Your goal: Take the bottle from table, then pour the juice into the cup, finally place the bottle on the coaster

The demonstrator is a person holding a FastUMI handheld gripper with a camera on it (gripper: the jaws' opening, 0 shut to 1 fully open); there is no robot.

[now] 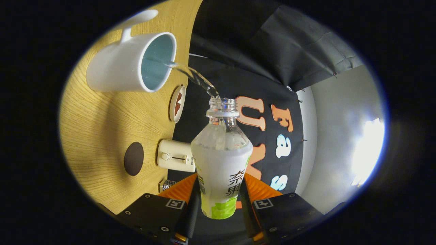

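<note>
1. Bottle (221, 160): clamped between the gripper (220, 200) fingers, both pressing its labelled lower body. Its long axis runs straight ahead along the fingers, open mouth leading, cap off.
2. Juice stream (194, 76): clear liquid leaves the mouth and arcs into the cup (133, 64), landing just inside its rim. Pour step in hand, by my judgement.
3. Cup: white, pale blue inside, standing on the table (98, 136); it lies beyond the bottle mouth and off to the handle side.
4. Coaster (133, 158): dark round disc on the table, nearer the fingers than the cup, well apart from it. The coming set-down turns on this: bottle base must swing upright and travel toward the disc.
5. Pose: gripper rolled hard over, so the table appears as a wall.
6. Other items: toaster (175, 155) just beside the coaster; small plate (177, 103) between toaster and cup.
</note>
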